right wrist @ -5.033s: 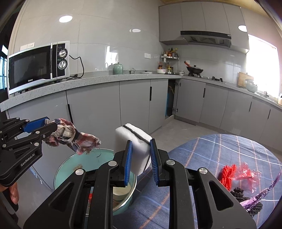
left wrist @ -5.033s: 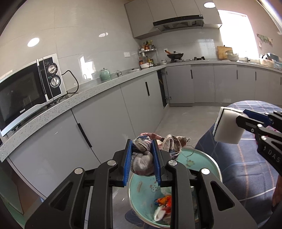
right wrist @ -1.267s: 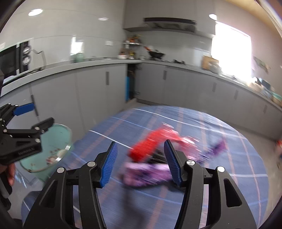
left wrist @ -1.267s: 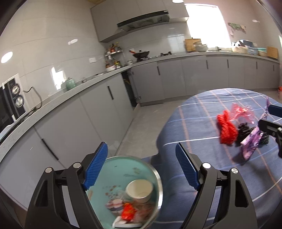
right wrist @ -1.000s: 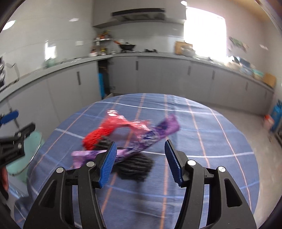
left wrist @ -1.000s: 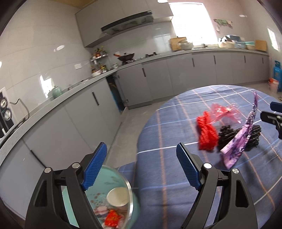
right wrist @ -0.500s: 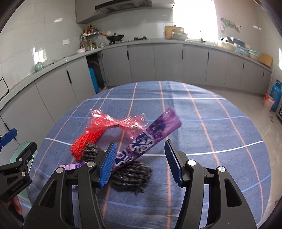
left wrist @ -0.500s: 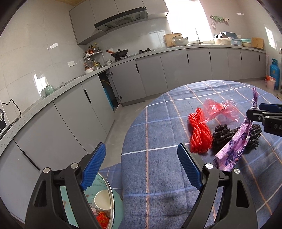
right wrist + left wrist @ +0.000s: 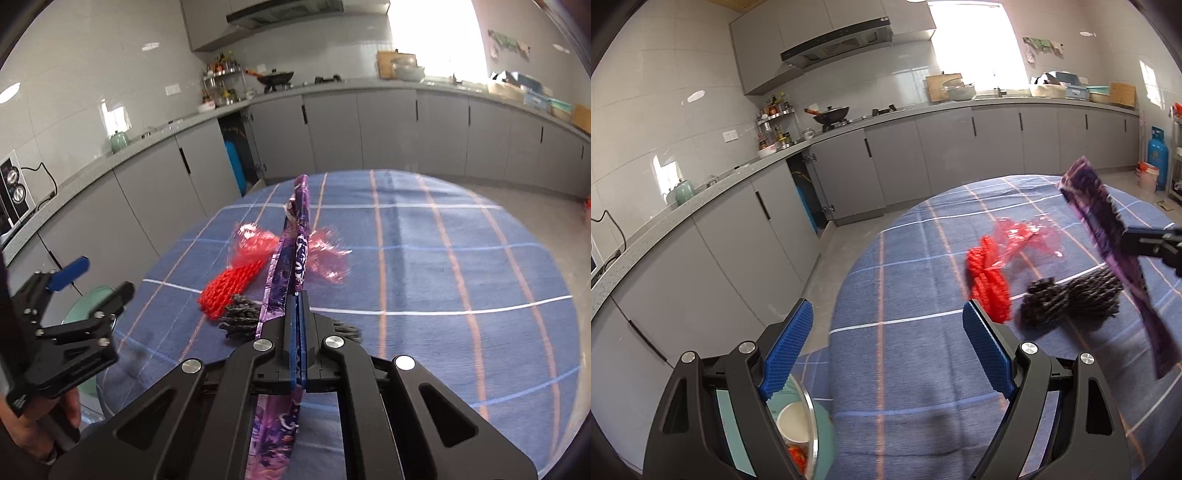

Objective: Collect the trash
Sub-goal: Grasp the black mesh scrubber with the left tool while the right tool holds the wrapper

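Observation:
A long purple wrapper (image 9: pixel 291 266) stands on edge, pinched between the blue pads of my right gripper (image 9: pixel 298 295), which is shut on it; from the left wrist view the purple wrapper (image 9: pixel 1108 236) hangs lifted above the table. Below it on the blue checked tablecloth (image 9: pixel 905 288) lie a red net (image 9: pixel 988 280), a red plastic scrap (image 9: pixel 1023 236) and a black net bundle (image 9: pixel 1071 299). My left gripper (image 9: pixel 886 350) is open and holds nothing, at the table's left edge over the teal bin (image 9: pixel 809 417).
The teal bin holds a white cup (image 9: pixel 794 421) and scraps. Grey cabinets (image 9: pixel 738 240) and a worktop run along the wall behind, with bare floor (image 9: pixel 831 251) between them and the table. A hand (image 9: pixel 26 428) grips the left tool.
My right gripper has shut on the purple wrapper and lifted it off the black net bundle. The left gripper has barely shifted and stays open.

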The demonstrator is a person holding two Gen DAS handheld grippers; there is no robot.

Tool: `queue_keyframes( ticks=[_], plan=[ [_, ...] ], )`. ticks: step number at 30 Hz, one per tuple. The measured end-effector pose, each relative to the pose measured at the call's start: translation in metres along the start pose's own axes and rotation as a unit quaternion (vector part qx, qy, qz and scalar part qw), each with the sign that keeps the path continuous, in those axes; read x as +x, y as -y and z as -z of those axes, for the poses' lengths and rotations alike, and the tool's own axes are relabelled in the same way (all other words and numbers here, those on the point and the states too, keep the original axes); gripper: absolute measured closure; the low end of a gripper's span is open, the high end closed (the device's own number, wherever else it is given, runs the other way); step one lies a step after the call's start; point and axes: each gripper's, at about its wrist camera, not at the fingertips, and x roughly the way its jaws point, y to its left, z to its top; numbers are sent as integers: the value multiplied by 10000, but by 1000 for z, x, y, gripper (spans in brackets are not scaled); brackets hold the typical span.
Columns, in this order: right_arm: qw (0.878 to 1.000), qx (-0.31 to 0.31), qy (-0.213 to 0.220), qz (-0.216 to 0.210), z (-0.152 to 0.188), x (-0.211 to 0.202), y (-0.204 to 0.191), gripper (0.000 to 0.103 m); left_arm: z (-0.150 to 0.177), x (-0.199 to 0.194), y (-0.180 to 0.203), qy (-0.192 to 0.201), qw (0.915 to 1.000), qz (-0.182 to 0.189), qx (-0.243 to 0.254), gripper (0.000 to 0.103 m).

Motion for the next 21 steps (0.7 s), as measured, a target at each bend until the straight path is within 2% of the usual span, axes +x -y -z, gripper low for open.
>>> queue_keyframes(
  ticks=[7,12,16,19,21],
  plan=[
    [9962,-120,-56,862,17,-15,43,101,-9,1,43,41,9991,359,226,21],
    [9950,9,-160,990,31,-19,72,101,-17,8,82,-4,9966,698,436,21],
    [9956,67,-213,913,40,-17,77,101,-19,18,110,-185,9928,938,716,21],
    [9963,114,-246,821,44,-14,78,101,-20,23,120,-335,9896,1060,918,35],
    [9967,122,-279,749,45,-12,76,101,-18,30,125,-582,9855,1250,992,62]
  ],
)
